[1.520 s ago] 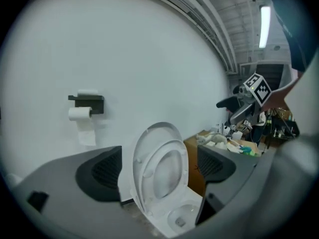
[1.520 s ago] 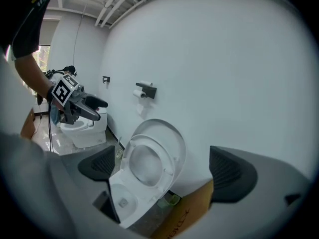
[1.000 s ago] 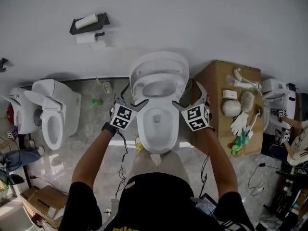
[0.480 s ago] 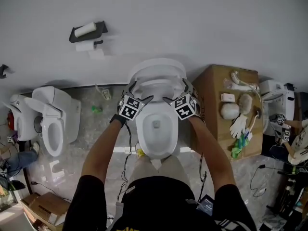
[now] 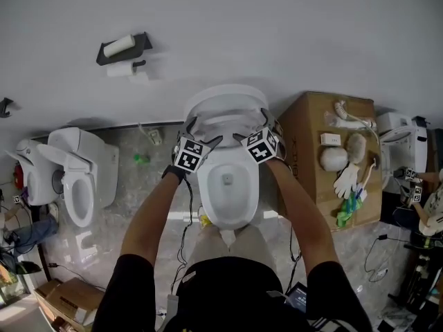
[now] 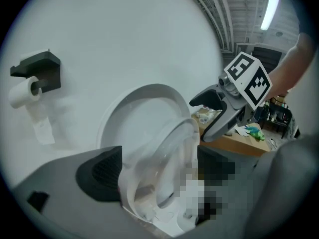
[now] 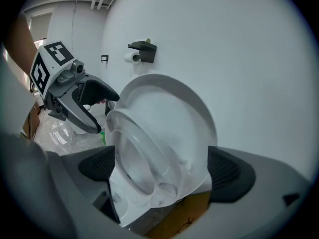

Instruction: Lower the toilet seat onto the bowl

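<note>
The white toilet bowl (image 5: pixel 227 185) stands against the wall, with its lid (image 5: pixel 225 97) upright. The seat ring (image 5: pixel 228 121) leans just in front of the lid. My left gripper (image 5: pixel 201 134) is at the seat's left edge and my right gripper (image 5: pixel 252 131) is at its right edge. Both are open. In the left gripper view the seat ring (image 6: pixel 164 158) sits between the wide-spread pads (image 6: pixel 99 173) of the left gripper (image 6: pixel 159 168). In the right gripper view the seat (image 7: pixel 134 158) and the lid (image 7: pixel 174 118) both lie inside the right gripper (image 7: pixel 162 168).
A second white toilet (image 5: pixel 76 178) stands to the left. A cardboard box (image 5: pixel 311 137) close on the right carries gloves and small items. A black toilet-paper holder (image 5: pixel 123 47) hangs on the wall. Cables lie on the floor beside the bowl.
Both grippers rose from beside the bowl's rim and moved inward to the raised seat's edges. The seat stays up against the lid.
</note>
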`<state>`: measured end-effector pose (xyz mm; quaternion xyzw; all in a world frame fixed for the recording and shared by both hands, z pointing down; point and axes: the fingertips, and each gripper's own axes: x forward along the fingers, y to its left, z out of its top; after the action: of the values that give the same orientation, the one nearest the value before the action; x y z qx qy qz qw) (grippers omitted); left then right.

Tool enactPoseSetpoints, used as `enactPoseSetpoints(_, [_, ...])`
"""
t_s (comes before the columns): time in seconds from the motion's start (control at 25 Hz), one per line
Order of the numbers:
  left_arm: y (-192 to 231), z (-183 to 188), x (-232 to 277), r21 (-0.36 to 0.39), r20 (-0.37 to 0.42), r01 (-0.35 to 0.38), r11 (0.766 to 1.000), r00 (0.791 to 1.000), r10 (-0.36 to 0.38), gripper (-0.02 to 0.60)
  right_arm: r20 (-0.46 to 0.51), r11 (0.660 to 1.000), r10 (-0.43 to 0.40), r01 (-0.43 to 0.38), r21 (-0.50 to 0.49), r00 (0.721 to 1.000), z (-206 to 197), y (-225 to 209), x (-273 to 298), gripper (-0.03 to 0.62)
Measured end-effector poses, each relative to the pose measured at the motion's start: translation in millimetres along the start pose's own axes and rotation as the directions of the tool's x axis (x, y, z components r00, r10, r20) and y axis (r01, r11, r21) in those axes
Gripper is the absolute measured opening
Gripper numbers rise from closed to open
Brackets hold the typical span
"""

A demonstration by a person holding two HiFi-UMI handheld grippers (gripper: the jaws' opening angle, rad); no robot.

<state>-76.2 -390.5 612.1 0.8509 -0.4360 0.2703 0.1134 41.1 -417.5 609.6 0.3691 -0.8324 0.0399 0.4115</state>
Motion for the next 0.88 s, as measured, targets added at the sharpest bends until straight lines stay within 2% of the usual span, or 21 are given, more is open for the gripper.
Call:
enactPoseSetpoints(0.24, [0, 0, -1, -0.020, 0.001, -0.005, 1.000, 1.000, 0.005, 0.483, -0.011, 1.000, 0.000, 0.000, 0.002, 1.000, -2, 1, 5, 0.573])
enactPoseSetpoints(0.68, [6, -1, 2, -0.006, 0.013, -0.040, 0.999, 0.999, 0.040, 0.472, -0.030, 1.000, 0.010, -0.011, -0.015, 1.000, -4, 3, 15, 0.431])
enactPoseSetpoints(0.88, [7, -3, 1, -0.015, 0.010, -0.043, 0.999, 0.999, 0.043, 0.471, -0.025, 0.999, 0.006, -0.008, -0.045, 1.000, -1, 8, 18, 0.309])
